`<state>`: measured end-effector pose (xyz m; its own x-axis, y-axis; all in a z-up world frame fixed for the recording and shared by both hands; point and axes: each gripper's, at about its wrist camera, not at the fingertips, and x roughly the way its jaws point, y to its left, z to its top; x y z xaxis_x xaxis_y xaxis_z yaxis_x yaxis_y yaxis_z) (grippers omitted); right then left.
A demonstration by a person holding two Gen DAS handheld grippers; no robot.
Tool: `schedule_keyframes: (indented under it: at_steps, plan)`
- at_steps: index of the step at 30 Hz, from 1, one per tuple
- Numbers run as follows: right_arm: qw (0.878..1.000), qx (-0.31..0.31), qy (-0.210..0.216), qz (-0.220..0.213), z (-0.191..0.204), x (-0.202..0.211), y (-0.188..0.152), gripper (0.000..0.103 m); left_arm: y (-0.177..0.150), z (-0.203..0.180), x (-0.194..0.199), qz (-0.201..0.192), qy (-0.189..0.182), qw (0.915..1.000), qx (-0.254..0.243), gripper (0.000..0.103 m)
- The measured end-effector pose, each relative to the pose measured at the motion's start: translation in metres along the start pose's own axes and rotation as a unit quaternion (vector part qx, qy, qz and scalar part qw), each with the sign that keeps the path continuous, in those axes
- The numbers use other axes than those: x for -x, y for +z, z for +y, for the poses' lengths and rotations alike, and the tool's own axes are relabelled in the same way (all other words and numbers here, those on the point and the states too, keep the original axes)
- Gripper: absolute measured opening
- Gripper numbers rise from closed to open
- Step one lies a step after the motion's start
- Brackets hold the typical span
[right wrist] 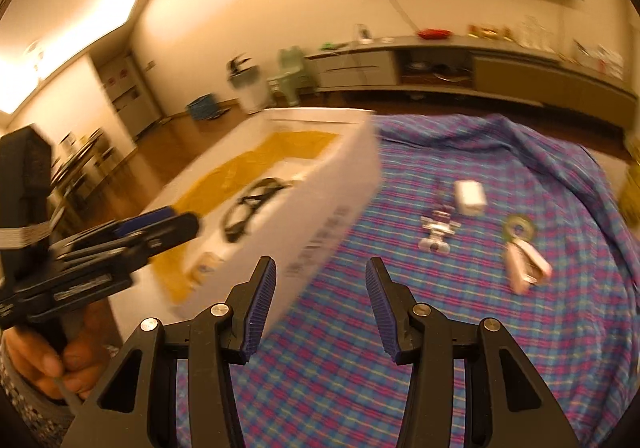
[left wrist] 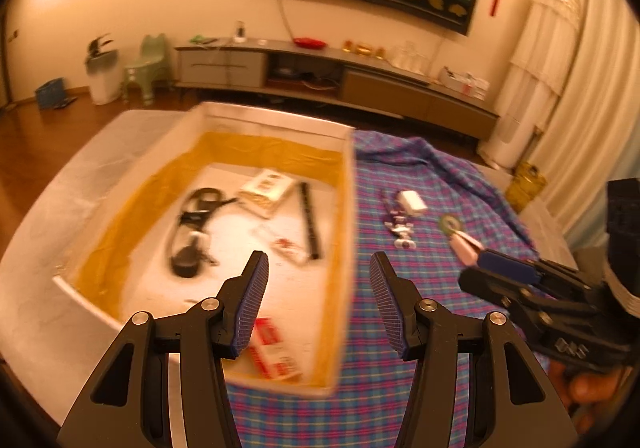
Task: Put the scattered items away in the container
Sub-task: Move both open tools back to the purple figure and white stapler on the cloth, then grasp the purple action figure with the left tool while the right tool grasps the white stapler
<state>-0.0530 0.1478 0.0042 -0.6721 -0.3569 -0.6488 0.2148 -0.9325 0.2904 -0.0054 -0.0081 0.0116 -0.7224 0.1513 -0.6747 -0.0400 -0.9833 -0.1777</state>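
My left tongs (left wrist: 318, 268) are hovering over the near right corner of the white box (left wrist: 347, 207), spread wide and gripping nothing. Inside the box a black cable (left wrist: 192, 224), a cream packet (left wrist: 266, 189), a black stick (left wrist: 310, 219) and a red-and-white packet (left wrist: 272, 348) are lying on the floor of it. Just right of the box, on the checked cloth (right wrist: 440, 348), a small purple toy (right wrist: 438, 232), a white block (right wrist: 470, 197) and a pink clip with a green ring (right wrist: 522, 252) are waiting, loose and near each other. My right tongs (right wrist: 320, 274) are hanging above the cloth beside the box wall, released too, holding nothing.
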Motion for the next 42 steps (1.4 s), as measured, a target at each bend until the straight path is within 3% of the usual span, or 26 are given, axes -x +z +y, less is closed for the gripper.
schedule_keyframes:
  at_steps: [5, 12, 16, 21, 25, 29, 33, 38, 39, 41, 42]
  plan:
    - [0.997, -0.068, -0.025, -0.013, -0.058, 0.012, 0.002, 0.049, 0.007, -0.046, -0.021, 0.011, -0.019, 0.9993, -0.031, 0.056]
    - [0.992, -0.094, -0.086, 0.001, -0.11, 0.008, 0.001, 0.051, 0.016, -0.092, -0.071, 0.038, -0.028, 0.9967, -0.065, 0.056]
    - [0.99, -0.096, -0.107, 0.015, -0.13, -0.006, 0.003, 0.06, 0.021, -0.097, -0.112, 0.065, -0.023, 0.996, -0.057, 0.056]
    - [0.988, -0.078, -0.129, 0.037, -0.15, -0.035, 0.006, 0.061, 0.023, -0.095, -0.172, 0.1, -0.01, 0.9942, -0.038, 0.056]
    - [0.986, -0.059, -0.147, 0.055, -0.157, -0.054, 0.002, 0.068, 0.025, -0.093, -0.208, 0.118, -0.008, 0.9928, -0.016, 0.056]
    - [0.986, -0.058, -0.148, 0.053, -0.164, -0.056, 0.002, 0.069, 0.025, -0.097, -0.234, 0.122, 0.007, 0.9923, -0.018, 0.056]
    - [0.985, -0.119, -0.121, 0.035, -0.189, -0.047, 0.0, 0.069, 0.024, -0.096, -0.251, 0.118, 0.019, 0.9926, -0.021, 0.056]
    - [0.985, -0.128, -0.109, 0.05, -0.201, -0.063, -0.007, 0.069, 0.022, -0.102, -0.254, 0.097, 0.028, 0.9935, -0.052, 0.055]
    - [0.986, -0.12, -0.105, 0.057, -0.199, -0.068, -0.008, 0.068, 0.022, -0.102, -0.253, 0.096, 0.024, 0.9935, -0.057, 0.054]
    - [0.987, -0.099, -0.107, 0.067, -0.191, -0.076, -0.007, 0.051, 0.019, -0.103, -0.248, 0.092, 0.017, 0.9931, -0.071, 0.035]
    - [0.988, -0.088, -0.112, 0.067, -0.187, -0.079, -0.006, 0.051, 0.017, -0.104, -0.246, 0.091, 0.02, 0.9927, -0.077, 0.035]
